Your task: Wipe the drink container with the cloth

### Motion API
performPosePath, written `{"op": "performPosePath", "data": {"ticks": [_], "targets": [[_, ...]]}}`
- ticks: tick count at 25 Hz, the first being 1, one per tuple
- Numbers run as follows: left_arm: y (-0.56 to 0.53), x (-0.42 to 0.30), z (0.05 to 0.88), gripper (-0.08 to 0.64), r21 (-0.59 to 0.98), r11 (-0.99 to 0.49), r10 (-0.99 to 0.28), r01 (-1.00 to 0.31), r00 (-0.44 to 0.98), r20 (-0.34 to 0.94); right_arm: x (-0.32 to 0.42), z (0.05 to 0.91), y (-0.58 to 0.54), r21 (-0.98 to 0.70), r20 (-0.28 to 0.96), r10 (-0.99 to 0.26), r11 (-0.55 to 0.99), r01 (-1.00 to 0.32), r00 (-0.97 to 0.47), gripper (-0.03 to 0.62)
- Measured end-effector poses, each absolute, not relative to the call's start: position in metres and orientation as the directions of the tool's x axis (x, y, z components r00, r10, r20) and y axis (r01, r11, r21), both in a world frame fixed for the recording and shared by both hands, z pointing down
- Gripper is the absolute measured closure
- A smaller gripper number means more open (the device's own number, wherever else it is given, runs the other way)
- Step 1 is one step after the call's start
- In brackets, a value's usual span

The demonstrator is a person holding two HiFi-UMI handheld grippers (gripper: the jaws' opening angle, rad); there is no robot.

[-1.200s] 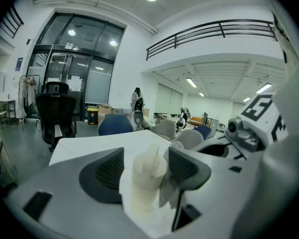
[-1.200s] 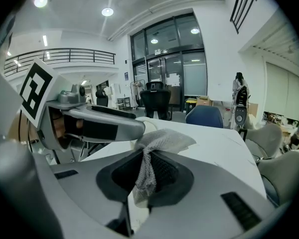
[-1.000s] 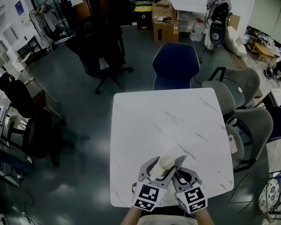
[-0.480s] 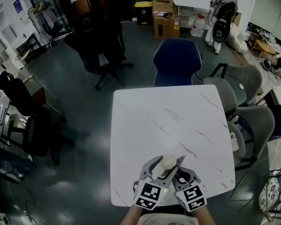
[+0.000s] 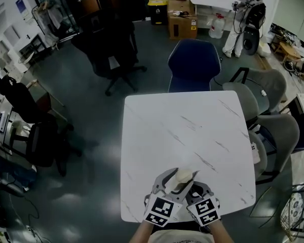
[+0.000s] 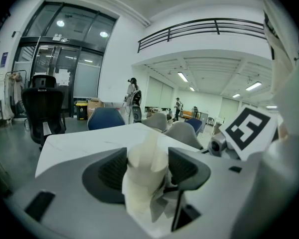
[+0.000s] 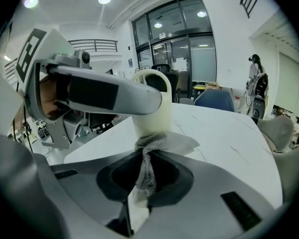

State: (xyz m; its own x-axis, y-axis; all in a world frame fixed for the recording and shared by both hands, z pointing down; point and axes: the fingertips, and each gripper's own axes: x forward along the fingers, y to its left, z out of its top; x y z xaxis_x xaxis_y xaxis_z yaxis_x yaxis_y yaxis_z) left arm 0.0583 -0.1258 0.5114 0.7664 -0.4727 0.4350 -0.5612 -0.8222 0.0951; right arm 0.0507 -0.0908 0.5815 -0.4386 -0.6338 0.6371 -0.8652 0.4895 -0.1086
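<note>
Since the earlier frame the right gripper (image 7: 145, 176) has sunk a little in the head view, its marker cube now closer to the left one. The person (image 5: 245, 9) at that view's upper right has shifted rightward.

The cream mug (image 5: 183, 175) shows at the lower middle of the head view, by the near edge of the white marble-patterned table (image 5: 182, 130). It is clamped in the left gripper (image 5: 176, 177), whose jaws stand wide with their pads pressed on both of its sides. A grey mesh cloth (image 7: 148, 158) is pinched in the right gripper's narrow jaws, its upper end lying against the mug's lower wall.

A blue chair (image 5: 192, 67) stands at the table's far edge, grey chairs (image 5: 266, 115) stand along its right side, and a black office chair (image 5: 111, 54) is at the upper left.
</note>
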Motion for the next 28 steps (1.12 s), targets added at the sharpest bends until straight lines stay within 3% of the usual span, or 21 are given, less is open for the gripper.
{"op": "performPosePath", "data": {"ticks": [15, 28], "targets": [[-0.125, 0.056, 0.512, 0.304, 0.074, -0.853, -0.434, -0.517, 0.78, 0.451, 0.046, 0.623, -0.092, -0.103, 0.703, -0.566, 0.519, -0.848, -0.431, 0.546], [-0.121, 0.055, 0.52, 0.307, 0.05, -0.919, -0.318, -0.392, 0.809, 0.494, 0.047, 0.66, -0.09, -0.071, 0.766, -0.508, 0.542, -0.838, -0.393, 0.546]]}}
